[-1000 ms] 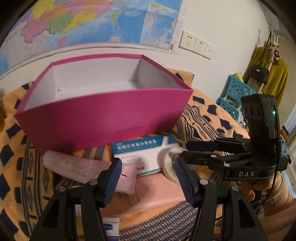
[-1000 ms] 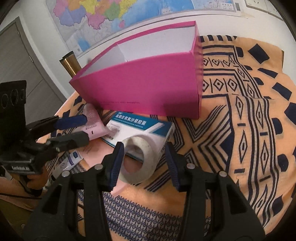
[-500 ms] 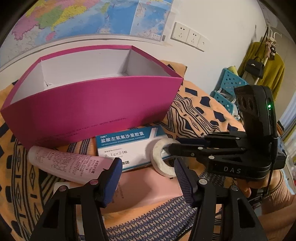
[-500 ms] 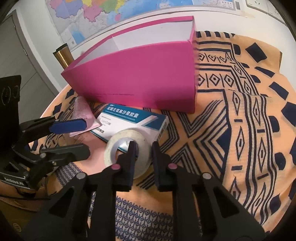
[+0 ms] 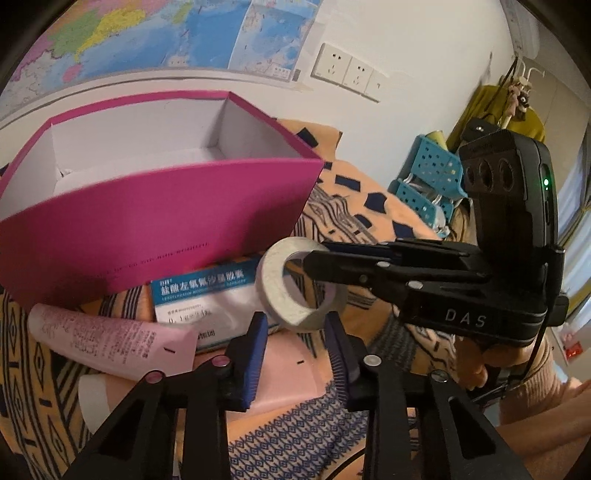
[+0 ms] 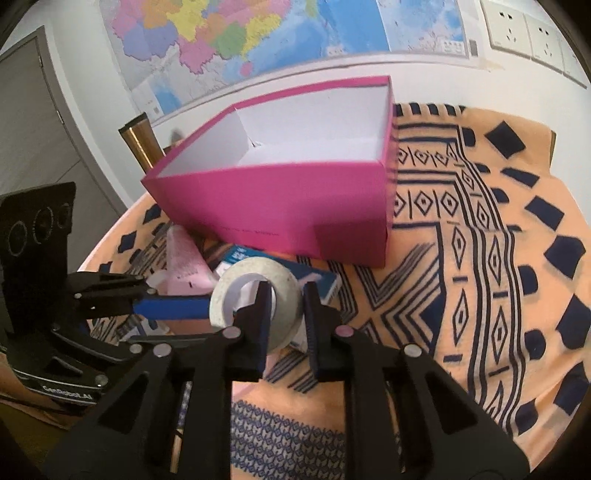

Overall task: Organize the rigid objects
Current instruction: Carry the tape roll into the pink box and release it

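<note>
White tape (image 6: 255, 299) sits pinched in the right tongs (image 6: 286, 314), one finger through the roll's hole and the other against its outer face, so the wall of the roll is clamped between the pads. Half a second ago the roll lay on the cloth against the medicine carton; now it hangs clear of both, lifted and seen on edge from the left camera (image 5: 295, 284), at about the height of the box's lower wall. The left tongs (image 5: 295, 350) are empty, jaws parted, just below and in front of the roll, and narrower than they stood a second ago. Beneath the roll lies the carton (image 5: 207, 295), blue and white, partly tucked against the pink box (image 5: 159, 218). Left of the carton a pink tube (image 5: 107, 339) lies on its side, its flat end overlapping a pale pink sheet (image 5: 288, 373). The box stands open, white inside, with nothing visible in it, in the same spot on the orange patterned cloth (image 6: 480, 258). A map (image 6: 229, 33) hangs on the wall behind.
</note>
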`<state>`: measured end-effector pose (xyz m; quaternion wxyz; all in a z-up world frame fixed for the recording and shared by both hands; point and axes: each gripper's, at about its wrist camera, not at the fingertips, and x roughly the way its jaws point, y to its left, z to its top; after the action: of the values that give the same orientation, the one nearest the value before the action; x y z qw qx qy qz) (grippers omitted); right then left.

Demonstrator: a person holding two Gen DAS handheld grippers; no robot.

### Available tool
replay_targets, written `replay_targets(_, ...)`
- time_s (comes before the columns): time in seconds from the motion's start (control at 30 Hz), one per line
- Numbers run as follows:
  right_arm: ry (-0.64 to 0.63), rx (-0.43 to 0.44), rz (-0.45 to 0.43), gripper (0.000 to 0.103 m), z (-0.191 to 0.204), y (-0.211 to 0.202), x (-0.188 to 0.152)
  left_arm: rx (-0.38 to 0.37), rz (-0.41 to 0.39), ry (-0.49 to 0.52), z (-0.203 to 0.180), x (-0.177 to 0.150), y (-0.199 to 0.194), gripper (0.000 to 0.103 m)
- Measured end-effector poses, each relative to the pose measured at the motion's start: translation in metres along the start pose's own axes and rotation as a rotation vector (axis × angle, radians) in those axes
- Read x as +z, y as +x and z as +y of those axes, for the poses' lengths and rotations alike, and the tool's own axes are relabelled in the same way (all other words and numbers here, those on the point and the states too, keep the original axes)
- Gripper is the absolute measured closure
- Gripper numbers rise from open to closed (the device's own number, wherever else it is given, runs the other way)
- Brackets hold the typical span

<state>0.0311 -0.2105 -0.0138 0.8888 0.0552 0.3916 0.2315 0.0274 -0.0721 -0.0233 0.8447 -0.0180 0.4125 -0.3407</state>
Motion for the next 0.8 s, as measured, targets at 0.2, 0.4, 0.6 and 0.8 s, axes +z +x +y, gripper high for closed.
replay_targets(0.2, -0.030, 0.008, -0.037, 0.084, 0.007, -0.006, 0.017, 0.007, -0.047, 0.007, 0.003, 0.013, -0.014, 0.073)
replay_targets(0.4, -0.089, 0.004, -0.087, 0.084, 0.014, -0.013, 0.044, 0.039, -0.103, 0.029, 0.005, 0.037, -0.027, 0.073)
replay_targets(0.6, -0.135, 0.010, -0.136, 0.084, 0.017, -0.016, 0.076, 0.082, -0.158, 0.037, 0.011, 0.064, -0.036, 0.073)
replay_targets(0.8, -0.152, 0.012, -0.153, 0.084, 0.015, -0.005, 0.103, 0.103, -0.158, 0.010, 0.030, 0.089, -0.031, 0.073)
